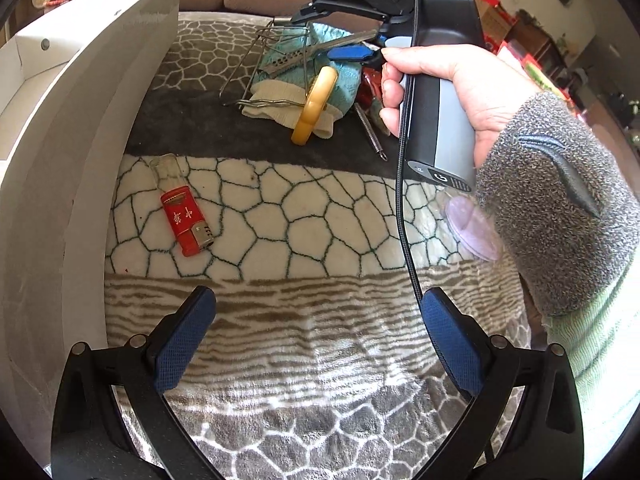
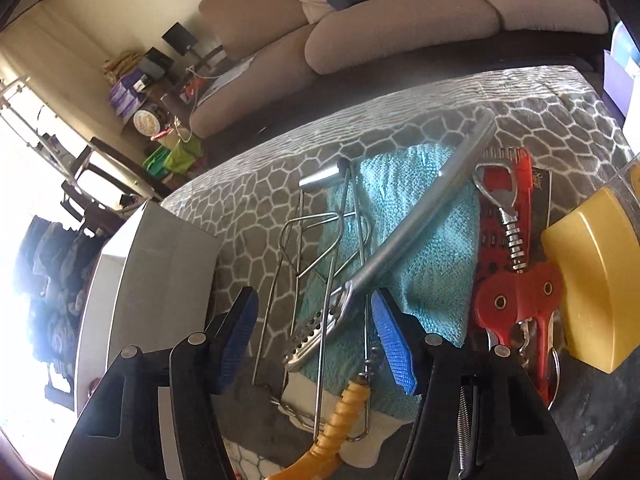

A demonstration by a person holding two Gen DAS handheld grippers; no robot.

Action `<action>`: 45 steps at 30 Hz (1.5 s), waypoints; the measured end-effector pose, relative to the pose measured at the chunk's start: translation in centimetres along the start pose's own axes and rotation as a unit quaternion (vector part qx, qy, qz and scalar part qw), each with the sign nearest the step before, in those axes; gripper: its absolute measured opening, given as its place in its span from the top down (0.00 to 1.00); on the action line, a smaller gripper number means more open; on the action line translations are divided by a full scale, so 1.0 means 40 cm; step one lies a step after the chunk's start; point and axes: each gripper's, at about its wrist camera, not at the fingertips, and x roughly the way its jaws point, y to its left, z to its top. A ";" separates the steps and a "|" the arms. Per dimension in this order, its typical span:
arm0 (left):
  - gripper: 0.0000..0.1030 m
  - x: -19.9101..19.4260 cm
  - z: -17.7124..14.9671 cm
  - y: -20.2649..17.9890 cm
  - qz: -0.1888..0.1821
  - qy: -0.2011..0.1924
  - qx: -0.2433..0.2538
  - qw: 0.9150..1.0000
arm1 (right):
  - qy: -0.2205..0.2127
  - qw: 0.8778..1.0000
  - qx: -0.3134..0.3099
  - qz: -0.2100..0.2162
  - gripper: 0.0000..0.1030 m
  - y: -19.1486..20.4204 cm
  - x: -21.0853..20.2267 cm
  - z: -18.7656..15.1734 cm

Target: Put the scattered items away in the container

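My left gripper [image 1: 318, 300] hangs open over the patterned blanket [image 1: 300, 220] with nothing between its fingers. A red lighter [image 1: 186, 222] lies ahead of it to the left, beside the white box [image 1: 80, 120]. Farther back a pile rests on a teal cloth [image 1: 340, 68]: a wire clamp [image 1: 256, 76], a yellow ring [image 1: 316, 104] and a spring [image 1: 370, 130]. A hand [image 1: 452, 92] holds my right gripper [image 1: 320, 34] over that pile. In the right wrist view my right gripper [image 2: 314, 304] straddles the perforated end of a metal tool [image 2: 400, 248]; its pads do not press on it.
The white box [image 2: 160, 264] stands left of the pile. A red corkscrew opener [image 2: 516, 280] and a yellow block [image 2: 588, 280] lie right of the teal cloth [image 2: 432, 240]. A purple suction cup [image 1: 474, 228] sits under the grey sleeve [image 1: 552, 208]. A sofa [image 2: 400, 32] stands behind.
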 end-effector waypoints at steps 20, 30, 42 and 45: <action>0.00 0.000 0.010 0.021 -0.005 0.004 -0.020 1.000 | -0.048 0.990 0.113 0.068 0.90 -0.096 -0.041 0.029; 0.00 -0.002 -0.002 0.009 -0.006 0.009 -0.010 1.000 | 0.016 0.997 0.053 0.062 0.59 -0.032 -0.070 -0.015; 0.00 -0.005 0.002 0.027 -0.013 0.013 -0.031 0.999 | 0.120 0.971 -0.189 -0.080 0.69 0.139 0.083 -0.140; 0.00 -0.011 0.006 0.039 -0.025 0.013 -0.043 0.999 | 0.156 0.963 -0.213 -0.063 0.74 0.142 0.064 -0.182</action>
